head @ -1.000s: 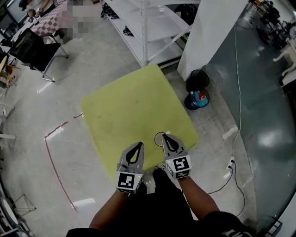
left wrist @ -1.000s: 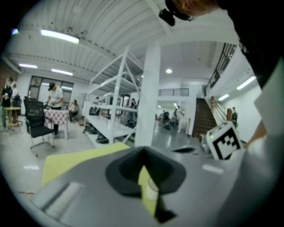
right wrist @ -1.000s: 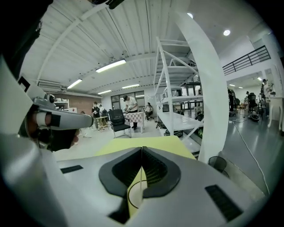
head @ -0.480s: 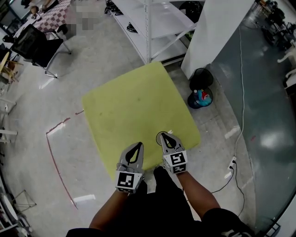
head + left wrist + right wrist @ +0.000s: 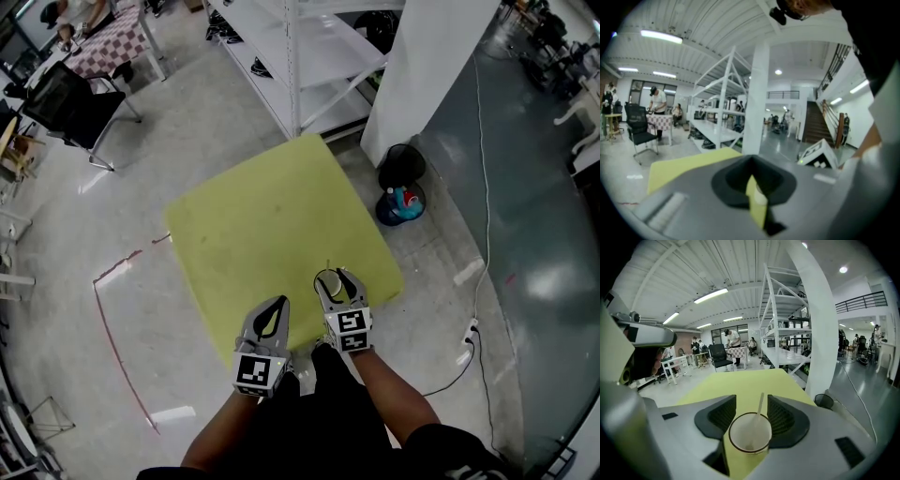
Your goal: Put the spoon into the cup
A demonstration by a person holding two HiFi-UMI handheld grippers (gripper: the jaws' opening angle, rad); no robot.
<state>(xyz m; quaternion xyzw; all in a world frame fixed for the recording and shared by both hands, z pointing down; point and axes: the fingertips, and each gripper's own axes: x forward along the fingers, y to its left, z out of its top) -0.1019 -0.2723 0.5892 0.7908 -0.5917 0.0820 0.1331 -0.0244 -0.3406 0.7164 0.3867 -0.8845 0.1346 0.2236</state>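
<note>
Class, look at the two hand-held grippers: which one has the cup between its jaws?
The right hand-held gripper: its jaws, which have just been opening, stand apart either side of the cup with the spoon in it. The left hand-held gripper is shut on nothing.

- We see matt, yellow-green cloth over the counter (image 5: 262,216).
- The cup (image 5: 750,433) looks to us like smooth white paper; the spoon (image 5: 760,411), thin white plastic.
- The floor (image 5: 112,178) is glossy.

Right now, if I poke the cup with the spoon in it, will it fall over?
Probably easily. The cup looks thin, small and empty apart from the spoon, so it's likely light. The spoon leans on the rim and sticks out above it, which may help it tip.
</note>
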